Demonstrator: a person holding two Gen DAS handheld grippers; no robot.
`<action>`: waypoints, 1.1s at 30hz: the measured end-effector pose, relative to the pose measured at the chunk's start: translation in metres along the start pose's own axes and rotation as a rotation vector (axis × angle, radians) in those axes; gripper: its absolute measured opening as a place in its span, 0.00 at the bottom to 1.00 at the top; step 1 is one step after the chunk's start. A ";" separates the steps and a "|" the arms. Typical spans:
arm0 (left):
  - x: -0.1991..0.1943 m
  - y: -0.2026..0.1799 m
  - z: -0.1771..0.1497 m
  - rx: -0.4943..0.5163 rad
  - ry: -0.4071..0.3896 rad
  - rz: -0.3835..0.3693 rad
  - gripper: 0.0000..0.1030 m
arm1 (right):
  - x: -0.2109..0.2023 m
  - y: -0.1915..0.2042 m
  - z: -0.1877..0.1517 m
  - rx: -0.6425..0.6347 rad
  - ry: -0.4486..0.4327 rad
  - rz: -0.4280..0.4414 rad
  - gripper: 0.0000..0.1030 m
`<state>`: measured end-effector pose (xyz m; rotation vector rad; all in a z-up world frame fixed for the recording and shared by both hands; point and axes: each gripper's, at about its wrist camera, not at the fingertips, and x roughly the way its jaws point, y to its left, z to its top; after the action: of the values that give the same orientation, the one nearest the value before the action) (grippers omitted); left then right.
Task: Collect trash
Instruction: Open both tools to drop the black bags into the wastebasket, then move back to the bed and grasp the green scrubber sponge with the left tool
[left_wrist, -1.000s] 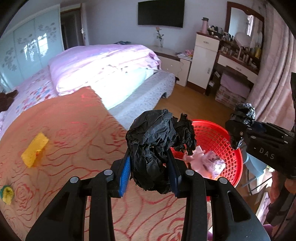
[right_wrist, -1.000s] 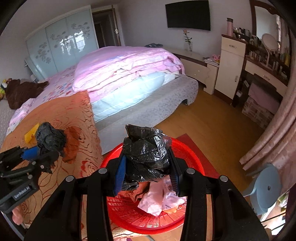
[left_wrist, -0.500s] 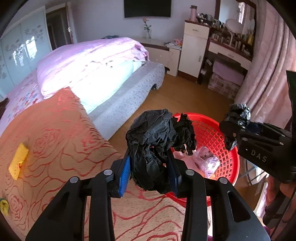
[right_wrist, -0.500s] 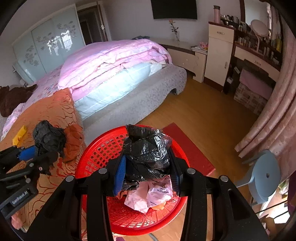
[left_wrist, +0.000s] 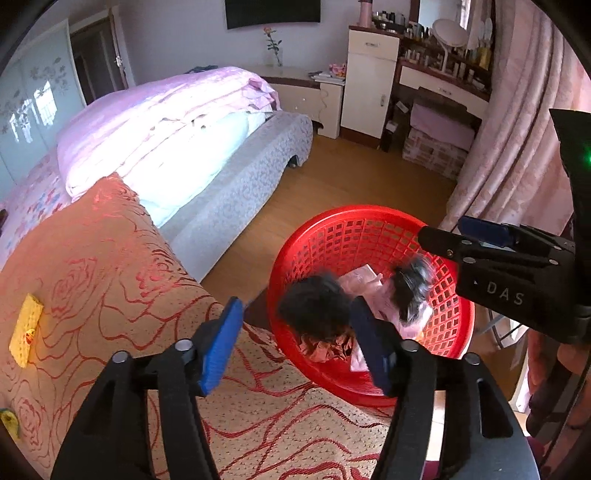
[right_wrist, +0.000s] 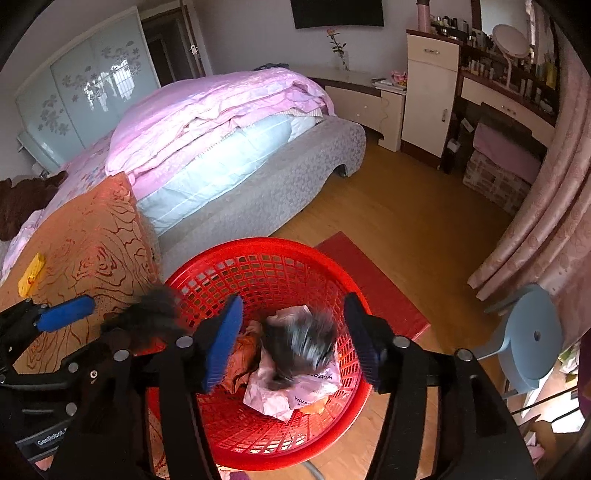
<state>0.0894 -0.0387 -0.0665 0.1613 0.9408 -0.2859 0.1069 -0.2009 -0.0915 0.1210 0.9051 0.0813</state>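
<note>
A red mesh basket (left_wrist: 354, 236) (right_wrist: 258, 258) stands on the floor beside the bed. My left gripper (left_wrist: 299, 332) is open above its near rim; a blurred black wad (left_wrist: 314, 306) falls free into the basket. My right gripper (right_wrist: 291, 336) is open over the basket; a second black wad (right_wrist: 299, 343) drops, blurred, onto pink wrappers (right_wrist: 295, 391) inside. In the left wrist view that second wad (left_wrist: 410, 288) falls below the right gripper's fingers (left_wrist: 480, 232). In the right wrist view the first wad (right_wrist: 155, 306) blurs by the basket's left rim.
An orange rose-patterned blanket (left_wrist: 92, 277) covers the bed's near end, with a yellow piece (left_wrist: 26, 332) and a small yellow-green scrap (left_wrist: 9, 421) on it. A red mat (right_wrist: 373, 280) and a blue stool (right_wrist: 532, 336) lie right of the basket. Pink curtains (left_wrist: 517, 129) hang at right.
Both grippers moved over the basket and opened. The two black wads left the jaws and are dropping into the basket.
</note>
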 end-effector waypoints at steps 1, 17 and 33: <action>-0.001 0.000 0.000 0.000 -0.001 0.001 0.59 | 0.000 -0.001 0.000 0.001 -0.001 -0.001 0.57; -0.038 0.052 -0.014 -0.148 -0.062 0.056 0.64 | -0.013 0.015 -0.001 -0.038 -0.067 0.040 0.60; -0.100 0.154 -0.066 -0.376 -0.126 0.241 0.70 | -0.028 0.090 -0.011 -0.196 -0.068 0.177 0.63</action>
<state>0.0309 0.1416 -0.0216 -0.0889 0.8254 0.1041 0.0797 -0.1145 -0.0639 0.0213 0.8130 0.3278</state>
